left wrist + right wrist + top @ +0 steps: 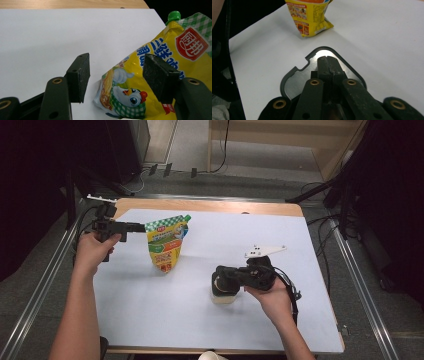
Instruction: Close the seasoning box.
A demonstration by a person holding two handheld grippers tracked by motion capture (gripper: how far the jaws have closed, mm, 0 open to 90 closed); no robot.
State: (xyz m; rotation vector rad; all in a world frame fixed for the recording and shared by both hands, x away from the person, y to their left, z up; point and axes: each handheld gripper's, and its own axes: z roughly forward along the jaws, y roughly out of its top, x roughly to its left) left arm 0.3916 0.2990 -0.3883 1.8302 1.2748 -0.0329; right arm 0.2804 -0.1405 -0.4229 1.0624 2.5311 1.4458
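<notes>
Near desk's left far corner, left gripper half-open astride pouch, unclamped; right gripper shut, empty, over lidded container. Risk: pouch tipping if nudged.

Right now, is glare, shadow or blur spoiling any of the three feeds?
High view: soft and low in detail, dark at both sides, the white table cover evenly lit. Left gripper view: the yellow pouch is sharp, the left claw slightly soft. Right gripper view: glare on the shiny lid under the shut right claw; pouch print blurred.
</notes>
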